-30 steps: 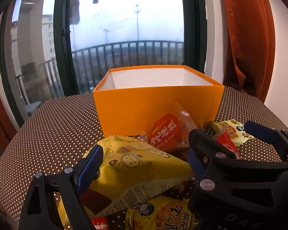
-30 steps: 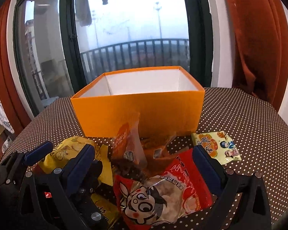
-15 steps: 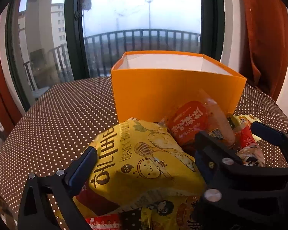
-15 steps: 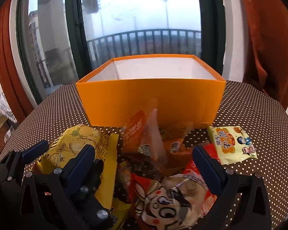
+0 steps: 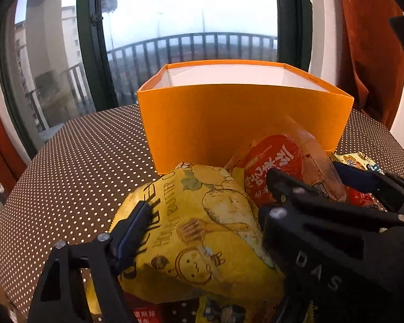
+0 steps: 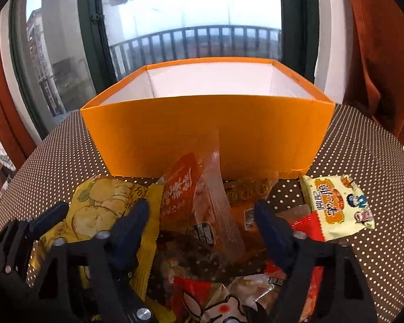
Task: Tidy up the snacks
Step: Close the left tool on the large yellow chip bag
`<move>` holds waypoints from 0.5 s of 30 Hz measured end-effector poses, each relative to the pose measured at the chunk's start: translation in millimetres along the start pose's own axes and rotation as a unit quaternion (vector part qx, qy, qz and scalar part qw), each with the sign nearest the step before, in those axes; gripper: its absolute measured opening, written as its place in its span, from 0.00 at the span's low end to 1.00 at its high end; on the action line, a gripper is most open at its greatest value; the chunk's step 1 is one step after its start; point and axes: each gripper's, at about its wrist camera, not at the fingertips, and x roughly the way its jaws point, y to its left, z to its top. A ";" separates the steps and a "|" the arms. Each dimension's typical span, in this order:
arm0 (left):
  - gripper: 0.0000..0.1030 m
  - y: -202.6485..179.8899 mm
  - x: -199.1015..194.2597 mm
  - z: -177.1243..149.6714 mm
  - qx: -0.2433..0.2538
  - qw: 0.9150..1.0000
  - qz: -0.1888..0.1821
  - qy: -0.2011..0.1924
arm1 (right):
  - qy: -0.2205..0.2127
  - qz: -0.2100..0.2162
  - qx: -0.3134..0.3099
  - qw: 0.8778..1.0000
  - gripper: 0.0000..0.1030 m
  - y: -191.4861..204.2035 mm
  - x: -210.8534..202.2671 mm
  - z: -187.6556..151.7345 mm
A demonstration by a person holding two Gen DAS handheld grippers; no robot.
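Note:
A yellow honey-butter chip bag point(image 5: 202, 237) sits between the fingers of my left gripper point(image 5: 202, 210), which presses on both its sides and holds it above the pile. An orange open box point(image 5: 242, 118) stands just behind; it also shows in the right wrist view point(image 6: 207, 132). My right gripper point(image 6: 202, 220) is open over the snack pile, its fingers straddling an orange-red clear packet point(image 6: 194, 202). The red cartoon bag point(image 6: 229, 301) lies low between its arms. The same orange-red packet point(image 5: 277, 169) shows right of the yellow bag.
A small pale yellow snack pack point(image 6: 339, 207) lies on the dotted brown tablecloth point(image 6: 363, 177) right of the pile. The yellow bag also shows at the left of the right wrist view point(image 6: 102, 207). Window, balcony railing and rust curtains point(image 5: 371, 40) stand behind the table.
My left gripper has closed in on the yellow chip bag and raised it toward the box. My right gripper moved forward over the pile toward the orange-red packet, staying open.

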 end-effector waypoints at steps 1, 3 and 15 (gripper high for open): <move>0.77 1.5 0.8 0.5 -0.002 1.000 -0.001 0.000 | 0.002 0.005 0.002 1.000 0.62 0.1 0.0 -0.2; 0.74 3.3 1.0 1.9 -0.004 1.000 -0.003 -0.002 | 0.009 0.014 0.003 1.000 0.51 0.9 1.9 1.6; 0.48 1.4 -4.0 1.7 -0.006 1.000 -0.008 -0.016 | -0.008 0.034 -0.019 0.999 0.23 10.9 -6.5 0.8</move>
